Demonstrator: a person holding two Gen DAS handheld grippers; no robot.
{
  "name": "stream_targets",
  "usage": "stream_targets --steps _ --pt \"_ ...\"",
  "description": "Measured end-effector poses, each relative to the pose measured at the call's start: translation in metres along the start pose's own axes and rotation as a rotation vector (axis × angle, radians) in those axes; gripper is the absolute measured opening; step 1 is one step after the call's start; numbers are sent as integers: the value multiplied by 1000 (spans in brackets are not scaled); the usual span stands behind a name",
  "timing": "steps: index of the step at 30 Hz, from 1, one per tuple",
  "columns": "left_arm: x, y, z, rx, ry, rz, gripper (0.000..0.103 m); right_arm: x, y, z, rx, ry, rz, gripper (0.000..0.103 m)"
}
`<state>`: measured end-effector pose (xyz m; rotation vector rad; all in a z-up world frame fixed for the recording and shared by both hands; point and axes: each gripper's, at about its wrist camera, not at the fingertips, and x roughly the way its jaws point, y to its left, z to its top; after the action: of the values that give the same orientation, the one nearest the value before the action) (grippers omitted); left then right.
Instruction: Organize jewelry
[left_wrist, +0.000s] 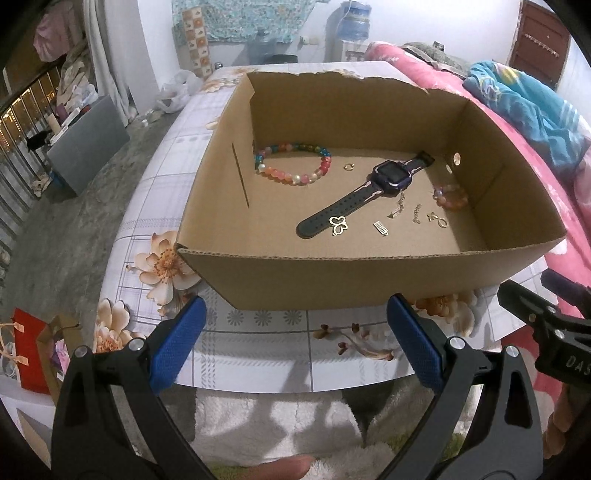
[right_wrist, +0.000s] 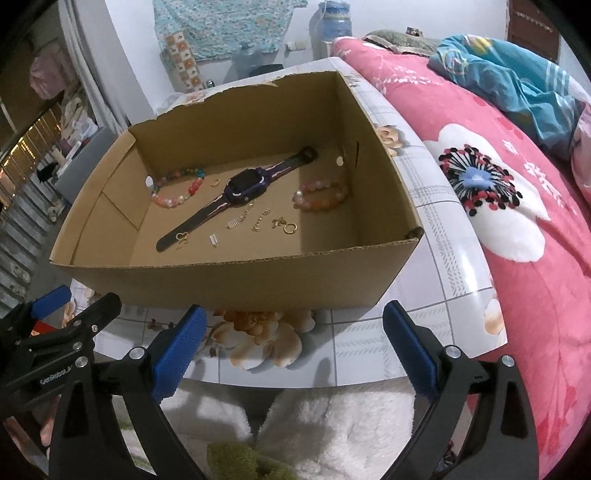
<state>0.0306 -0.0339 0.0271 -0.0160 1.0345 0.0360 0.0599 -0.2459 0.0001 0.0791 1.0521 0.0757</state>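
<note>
An open cardboard box (left_wrist: 288, 275) (right_wrist: 229, 280) stands on a floral table. Inside lie a multicolour bead bracelet (left_wrist: 295, 164) (right_wrist: 177, 186), a dark purple smartwatch (left_wrist: 373, 188) (right_wrist: 243, 188), a pink-orange bead bracelet (left_wrist: 450, 197) (right_wrist: 321, 195), a gold butterfly charm (left_wrist: 339, 224) (right_wrist: 181, 240), a small ring (left_wrist: 349, 167) (right_wrist: 215, 182), a gold hoop (left_wrist: 442, 222) (right_wrist: 290, 229) and several small gold pieces. My left gripper (left_wrist: 295, 343) and right gripper (right_wrist: 291, 347) are both open and empty, held just in front of the box's near wall.
The table (left_wrist: 258, 332) (right_wrist: 436, 236) has a rounded near edge with white fluffy fabric (right_wrist: 351, 424) below. A bed with a pink floral blanket (right_wrist: 498, 184) borders the right side. A grey box (left_wrist: 88, 147) and red bag (left_wrist: 29, 350) sit on the floor at left.
</note>
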Motion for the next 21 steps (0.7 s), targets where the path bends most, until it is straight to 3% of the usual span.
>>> stream_targets --steps 21 --pt "2 -5 3 10 11 2 95 1 5 -1 -28 4 3 94"
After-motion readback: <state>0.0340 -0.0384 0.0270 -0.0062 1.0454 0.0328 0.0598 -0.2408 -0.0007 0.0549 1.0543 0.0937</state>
